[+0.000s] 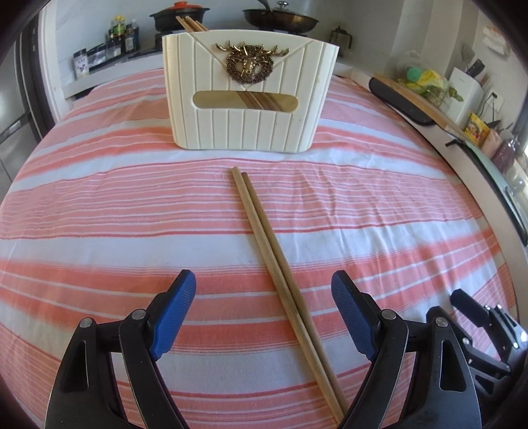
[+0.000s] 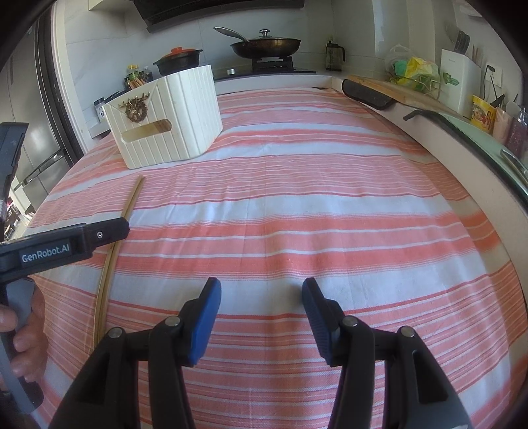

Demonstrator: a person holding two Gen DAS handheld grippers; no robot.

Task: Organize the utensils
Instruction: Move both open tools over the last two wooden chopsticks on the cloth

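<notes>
Chopsticks (image 1: 280, 283) lie as a pair, side by side and touching, on the striped tablecloth (image 1: 99, 204), their far tips just short of the cream holder (image 1: 250, 99) and their near ends running back between the fingers of the left gripper (image 1: 264, 316). Its jaws stand wide, blue pads clear of the sticks on both sides, nothing held. More chopsticks (image 1: 189, 23) poke out of the holder's top left corner and show again through the slot in its front; a brass stag emblem (image 1: 249, 62) sits above that slot.

The right gripper (image 2: 260, 313) hangs over bare cloth to the right of the pair, jaws about half open and empty. In its view the pair (image 2: 112, 257) runs along the left side, partly crossed by the left gripper's black body (image 2: 66, 244), which a hand (image 2: 23, 326) holds from below.

Open cloth spreads to the right and ahead of both grippers. The far edge of the cloth meets a pale counter (image 2: 264, 82) bearing a stove with a lidded frying pan (image 2: 264, 46) and a dark pot with an orange lid (image 2: 178, 59). The right edge curves along a raised ledge with a cutting board (image 2: 379, 87), bags and jars.

The left gripper's body reads "GenRobot.AI". Labels on the bottles (image 1: 120, 34) behind the holder are too small to read.
</notes>
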